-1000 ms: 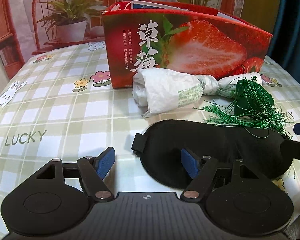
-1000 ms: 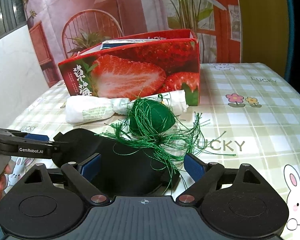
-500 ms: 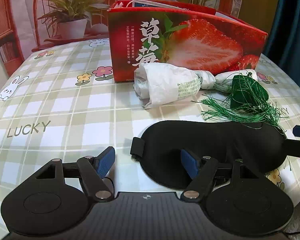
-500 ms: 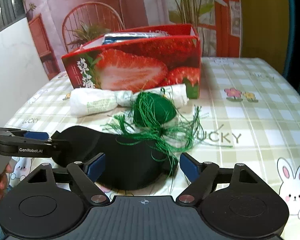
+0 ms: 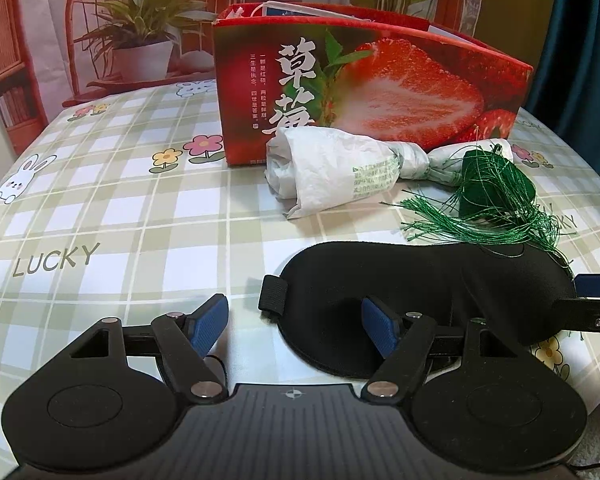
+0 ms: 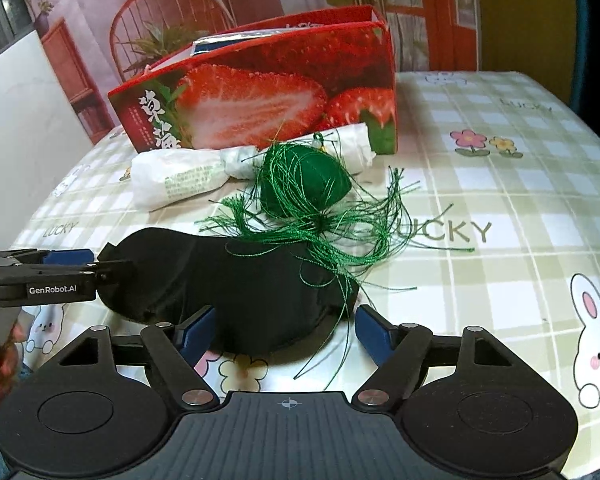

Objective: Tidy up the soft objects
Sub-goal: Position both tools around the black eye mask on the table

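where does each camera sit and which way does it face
Left wrist: on the left tool, angled down across the table toward the box; its open fingers show, one over the eye mask, plus the right tool's tip at the right edge.
Right wrist: on the right tool, angled down at the mask's other end; its jaws are closing around the mask; the left tool and a hand show at left.
Shared: mask, tassel, bag roll, box.
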Action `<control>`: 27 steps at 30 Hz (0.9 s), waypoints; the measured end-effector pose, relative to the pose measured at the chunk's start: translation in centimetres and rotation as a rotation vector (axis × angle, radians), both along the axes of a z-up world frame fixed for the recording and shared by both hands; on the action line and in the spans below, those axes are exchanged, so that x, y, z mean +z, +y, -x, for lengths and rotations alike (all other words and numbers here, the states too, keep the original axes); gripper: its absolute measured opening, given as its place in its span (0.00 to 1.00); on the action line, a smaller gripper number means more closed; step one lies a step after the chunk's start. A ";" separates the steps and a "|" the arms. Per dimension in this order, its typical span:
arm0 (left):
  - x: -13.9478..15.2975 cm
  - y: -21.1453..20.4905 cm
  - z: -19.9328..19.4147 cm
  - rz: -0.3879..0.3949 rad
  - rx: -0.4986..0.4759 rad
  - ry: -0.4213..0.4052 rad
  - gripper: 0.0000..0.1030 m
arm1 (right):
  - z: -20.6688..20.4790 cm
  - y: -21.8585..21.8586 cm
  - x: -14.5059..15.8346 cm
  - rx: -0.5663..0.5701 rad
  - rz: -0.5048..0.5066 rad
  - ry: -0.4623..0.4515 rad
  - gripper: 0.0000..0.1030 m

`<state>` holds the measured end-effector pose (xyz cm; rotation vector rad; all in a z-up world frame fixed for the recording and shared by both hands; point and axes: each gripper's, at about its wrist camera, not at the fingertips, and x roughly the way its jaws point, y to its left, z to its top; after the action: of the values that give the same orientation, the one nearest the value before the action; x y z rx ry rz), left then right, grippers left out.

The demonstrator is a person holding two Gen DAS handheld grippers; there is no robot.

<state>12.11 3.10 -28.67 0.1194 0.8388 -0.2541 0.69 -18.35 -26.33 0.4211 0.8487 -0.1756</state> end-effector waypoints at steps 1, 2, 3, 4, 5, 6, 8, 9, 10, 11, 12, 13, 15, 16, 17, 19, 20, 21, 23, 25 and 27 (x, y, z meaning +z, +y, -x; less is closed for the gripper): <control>0.0 0.0 0.0 0.000 0.000 -0.001 0.73 | 0.0 0.1 0.1 0.006 0.001 -0.003 0.66; 0.0 0.0 0.0 0.001 -0.001 -0.001 0.73 | 0.0 0.3 0.3 0.009 0.014 -0.006 0.65; 0.0 0.0 0.0 0.001 0.000 0.000 0.73 | 0.1 0.5 0.5 0.014 0.026 -0.012 0.65; 0.0 0.0 0.0 0.001 0.000 -0.001 0.73 | 0.1 0.6 0.7 0.022 0.027 -0.016 0.65; 0.0 0.0 0.0 0.001 0.000 -0.001 0.73 | 0.0 0.7 0.7 0.029 0.018 -0.011 0.64; 0.0 0.0 0.0 0.001 0.000 -0.001 0.73 | 0.0 0.8 0.7 0.033 0.012 0.001 0.64; 0.0 0.0 0.0 0.002 -0.001 -0.002 0.73 | -0.1 0.8 0.4 0.029 0.008 0.031 0.64; 0.0 0.0 0.0 0.002 -0.001 -0.003 0.73 | 0.0 0.8 0.3 0.024 0.000 0.039 0.64; 0.0 0.0 0.0 0.002 -0.002 -0.004 0.73 | 0.0 0.7 0.1 0.020 -0.012 0.043 0.64; 0.0 0.0 0.0 0.002 -0.002 -0.004 0.73 | 0.0 0.6 0.0 0.017 -0.020 0.046 0.64; 0.0 0.0 0.0 0.002 -0.002 -0.005 0.73 | 0.0 0.7 0.1 0.018 -0.021 0.046 0.64; 0.0 0.0 0.0 0.002 -0.002 -0.005 0.73 | 0.0 0.7 0.1 0.020 -0.024 0.050 0.64; 0.0 0.0 0.1 0.002 -0.002 -0.005 0.73 | 0.0 1.0 0.4 0.034 -0.026 0.051 0.63; 0.0 0.0 0.1 0.002 -0.001 -0.005 0.73 | 0.1 1.2 0.6 0.040 -0.019 0.053 0.63; 0.0 0.0 0.1 0.003 -0.001 -0.005 0.73 | 0.2 1.4 0.8 0.046 -0.018 0.053 0.63; 0.0 0.0 0.1 0.003 -0.001 -0.005 0.73 | 0.5 1.6 1.2 0.041 -0.015 0.043 0.62; 0.0 0.0 0.1 0.003 -0.001 -0.005 0.73 | 0.6 1.5 1.5 0.038 -0.021 0.034 0.61; 0.0 0.0 0.1 0.003 -0.001 -0.005 0.73 | 0.7 1.5 1.6 0.037 -0.033 0.027 0.61; 0.0 0.0 0.1 0.003 -0.002 -0.006 0.73 | 0.5 1.4 1.3 0.042 -0.054 0.039 0.61; 0.0 0.1 0.1 0.003 -0.003 -0.007 0.73 | 0.2 1.2 0.5 0.036 -0.075 0.065 0.59; 0.0 0.1 0.1 0.006 -0.004 -0.008 0.73 | 0.0 0.5 0.0 0.001 -0.110 0.048 0.59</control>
<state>12.00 3.21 -28.67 0.1163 0.8295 -0.2601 0.73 -17.86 -26.31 0.5208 0.9088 -0.1387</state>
